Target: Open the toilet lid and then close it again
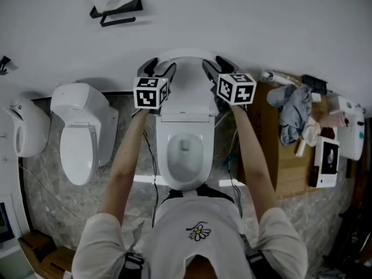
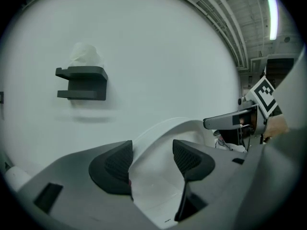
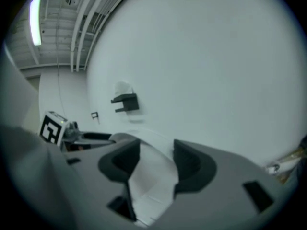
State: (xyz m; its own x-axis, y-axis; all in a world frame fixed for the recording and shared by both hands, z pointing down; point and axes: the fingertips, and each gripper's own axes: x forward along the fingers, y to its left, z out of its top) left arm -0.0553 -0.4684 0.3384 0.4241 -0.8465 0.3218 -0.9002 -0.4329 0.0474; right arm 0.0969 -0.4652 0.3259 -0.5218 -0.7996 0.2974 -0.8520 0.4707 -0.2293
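The toilet lid [image 1: 186, 89] between the left tool [image 1: 158, 68] and the right tool [image 1: 220, 67] is white. Both tools are grey with black pads [image 2: 112, 164], and their cubes [image 1: 151, 92] carry black-and-white squares. Beyond the left tool, a black holder [image 1: 115, 11] is on the white wall [image 1: 261, 16].

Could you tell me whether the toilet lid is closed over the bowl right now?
No, the lid stands raised, and the bowl shows open below it.

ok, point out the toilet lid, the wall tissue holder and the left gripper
toilet lid [image 1: 185, 83]: head view, middle of the raised lid's inner face.
tissue holder [image 2: 82, 74]: left gripper view, front edge of its top shelf.
left gripper [image 2: 152, 161]: left gripper view, midway between its fingertips, where the lid sits.
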